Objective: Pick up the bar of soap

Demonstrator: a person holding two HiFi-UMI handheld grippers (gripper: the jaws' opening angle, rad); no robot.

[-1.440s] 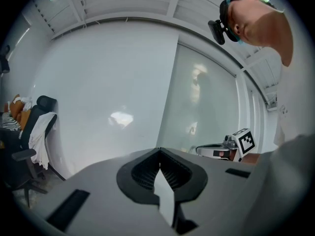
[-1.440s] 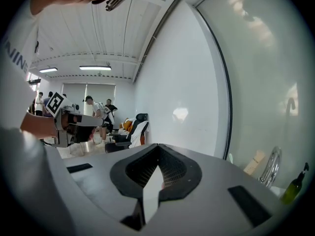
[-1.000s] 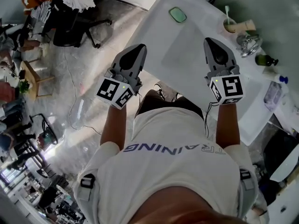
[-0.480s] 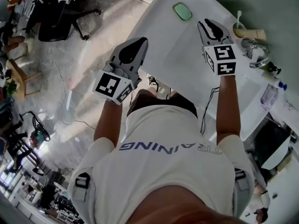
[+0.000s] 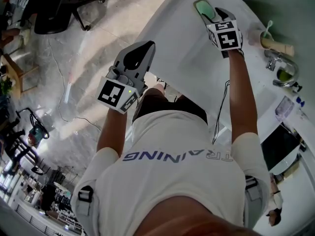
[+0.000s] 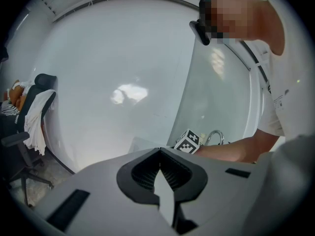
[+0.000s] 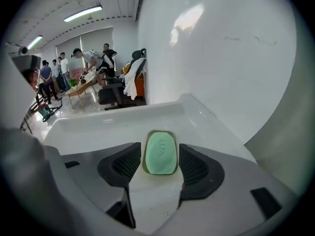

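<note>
Where the white counter (image 5: 177,58) runs to its far corner, the bar of soap (image 7: 160,153) lies flat, pale green, in a shallow recess. The right gripper (image 5: 215,17) points down at it. Its jaws have just been opening and stand wide, with the soap between them and neither jaw pressing on it. To the right of the soap, well apart, stand a cup (image 5: 268,39) with a stick-like utensil in it and a chrome tap (image 5: 283,65). The left gripper (image 5: 140,53) hangs off the counter's near edge, over the floor and away from the soap, jaws closed together on nothing. An office chair (image 5: 59,9) stands on the floor. People (image 7: 93,58) are gathered round a table in the background of the right gripper view.
</note>
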